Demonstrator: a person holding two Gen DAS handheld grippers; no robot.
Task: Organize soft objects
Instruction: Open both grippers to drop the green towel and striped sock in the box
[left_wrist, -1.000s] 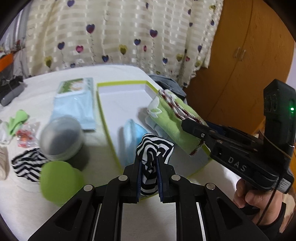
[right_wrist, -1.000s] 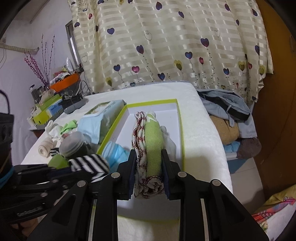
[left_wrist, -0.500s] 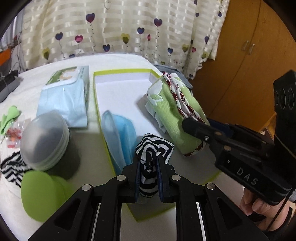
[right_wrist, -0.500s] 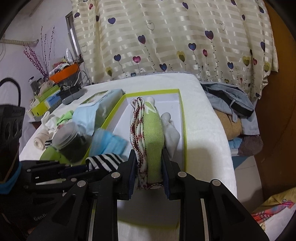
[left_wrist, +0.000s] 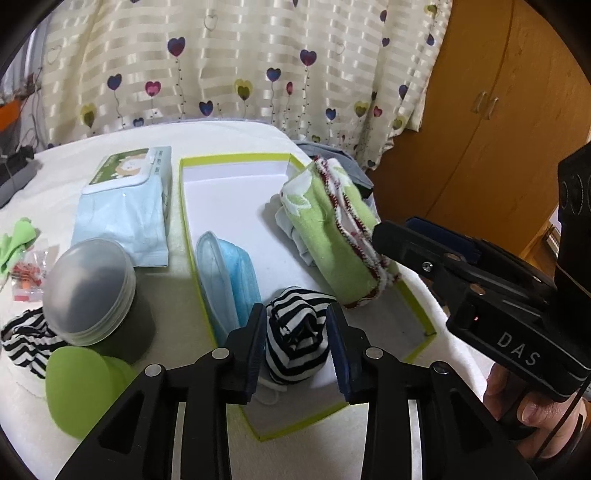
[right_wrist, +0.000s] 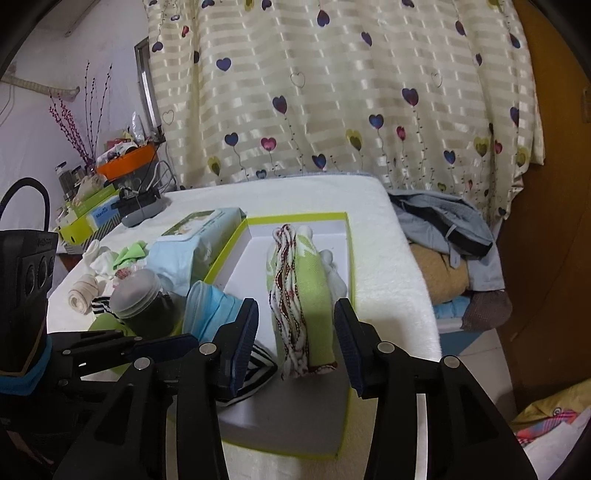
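A white tray with a lime-green rim (left_wrist: 236, 159) (right_wrist: 295, 219) lies on the white table. My left gripper (left_wrist: 297, 343) is open, its jaws on either side of a black-and-white striped cloth (left_wrist: 295, 339) that rests in the tray. My right gripper (right_wrist: 297, 347) is open around a rolled green towel with red-and-white trim (right_wrist: 303, 295) (left_wrist: 332, 229), which lies in the tray. Blue face masks (left_wrist: 229, 273) (right_wrist: 207, 310) stand at the tray's left side. A pale cloth (right_wrist: 334, 273) lies beside the towel.
A blue wipes pack (left_wrist: 125, 199), a grey lidded jar (left_wrist: 88, 291), a green lid (left_wrist: 77, 391), another striped cloth (left_wrist: 22, 339) and small socks (right_wrist: 99, 262) lie left of the tray. A pile of clothes (right_wrist: 447, 236) and a wooden wardrobe (left_wrist: 480, 110) are on the right.
Both grippers have opened and let go: the striped cloth and the green towel now rest in the tray. Both had moved forward over the tray.
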